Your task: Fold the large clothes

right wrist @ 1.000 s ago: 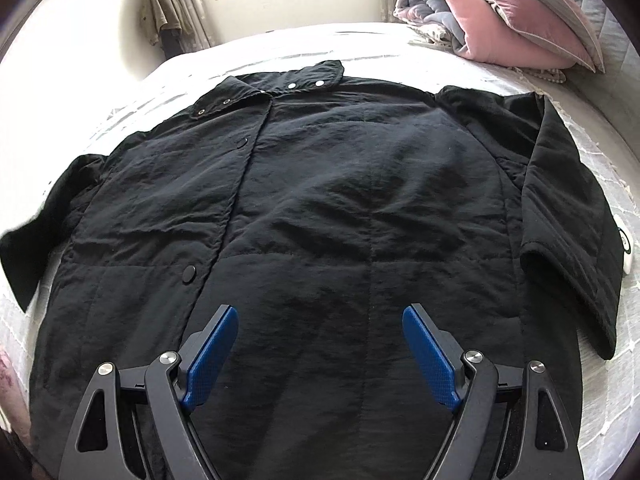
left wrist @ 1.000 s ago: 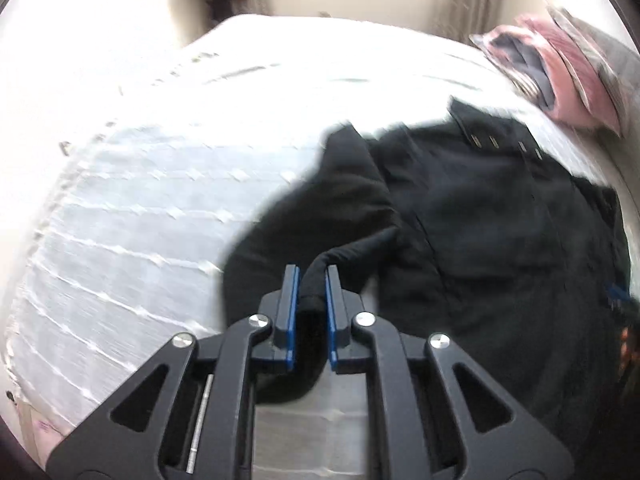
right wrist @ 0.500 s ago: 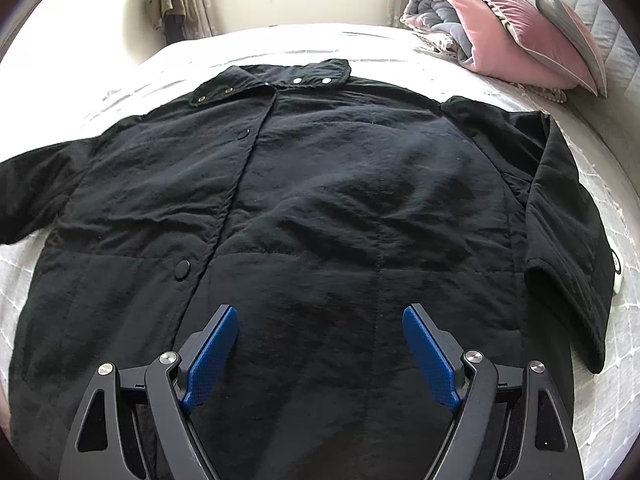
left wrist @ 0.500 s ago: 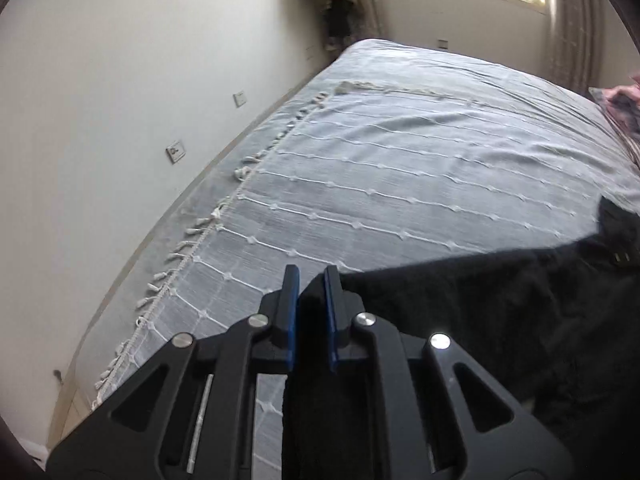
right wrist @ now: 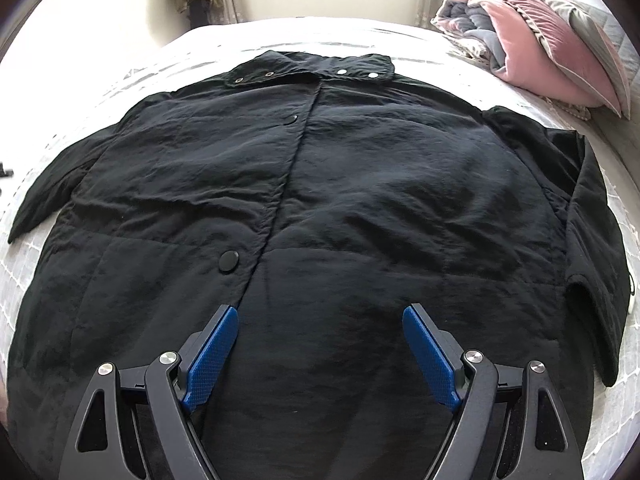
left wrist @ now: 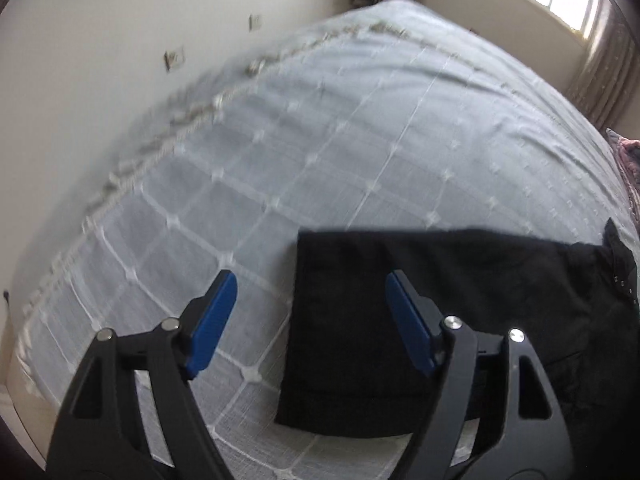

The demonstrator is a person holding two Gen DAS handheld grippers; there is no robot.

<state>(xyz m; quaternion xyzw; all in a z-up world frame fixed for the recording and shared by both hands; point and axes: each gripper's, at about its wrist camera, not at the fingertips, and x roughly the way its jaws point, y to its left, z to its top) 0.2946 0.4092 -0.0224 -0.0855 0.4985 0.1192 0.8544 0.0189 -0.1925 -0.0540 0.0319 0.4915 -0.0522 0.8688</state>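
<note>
My left gripper (left wrist: 308,320) has just been opening; its jaws now stand spread above the sleeve (left wrist: 360,320) cuff, pads clear of the cloth. My right gripper (right wrist: 320,348) hangs with jaws spread over the coat (right wrist: 320,200), gripping nothing. The coat lies flat, front up, on the bed (left wrist: 360,120), collar far, sleeve stretched left.

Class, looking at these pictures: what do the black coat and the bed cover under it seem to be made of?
Coat: probably padded synthetic cloth, matte with a faint sheen; fine crinkles, quilted seams, snap buttons.
Bed cover: seemingly thin woven cotton, pale and matte; raised white thread grid with small tufts, fringed edge.
</note>
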